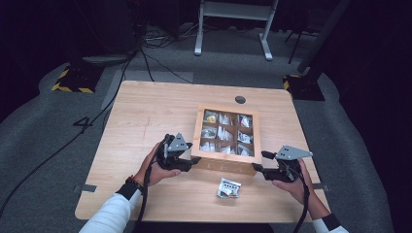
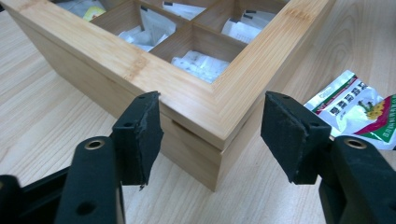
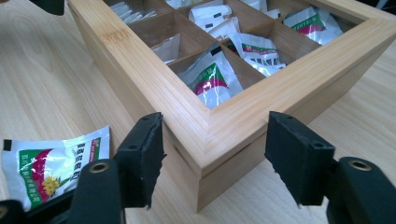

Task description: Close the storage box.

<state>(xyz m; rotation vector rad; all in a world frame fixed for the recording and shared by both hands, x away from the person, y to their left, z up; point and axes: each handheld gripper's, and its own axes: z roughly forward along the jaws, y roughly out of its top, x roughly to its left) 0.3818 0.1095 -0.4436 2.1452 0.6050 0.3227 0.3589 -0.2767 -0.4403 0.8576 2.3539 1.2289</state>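
**Both grippers set at the near corners of the bamboo box**

A square, pale bamboo box with a windowed lid and nine compartments of sachets [image 1: 226, 134] stands on the right half of the light wooden table [image 1: 145, 111], a little nearer the front edge than the back. The left gripper [image 1: 187, 164] sits at the box's near left corner; in the left gripper view its black jaws straddle that corner [image 2: 212, 112], one pad just beside each wall, with small gaps showing, so the jaws stand apart and press on nothing. The right gripper [image 1: 257, 166] sits at the near right corner, and the right gripper view shows that corner [image 3: 205, 135] between its parted jaws, also ungripped.

A silver sachet with green and red print [image 1: 229, 188] lies flat between the two hands, just in front of the box's near wall and close to the table's front edge.

The table's left half and back strip lie bare, giving free room on that side; a narrower strip runs along the right edge. A small dark round hole [image 1: 240, 100] sits near the back edge. Grey carpet [image 1: 43, 145] surrounds the table, with black cables [image 1: 145, 58] and a white frame's feet [image 1: 233, 29] beyond the back edge.
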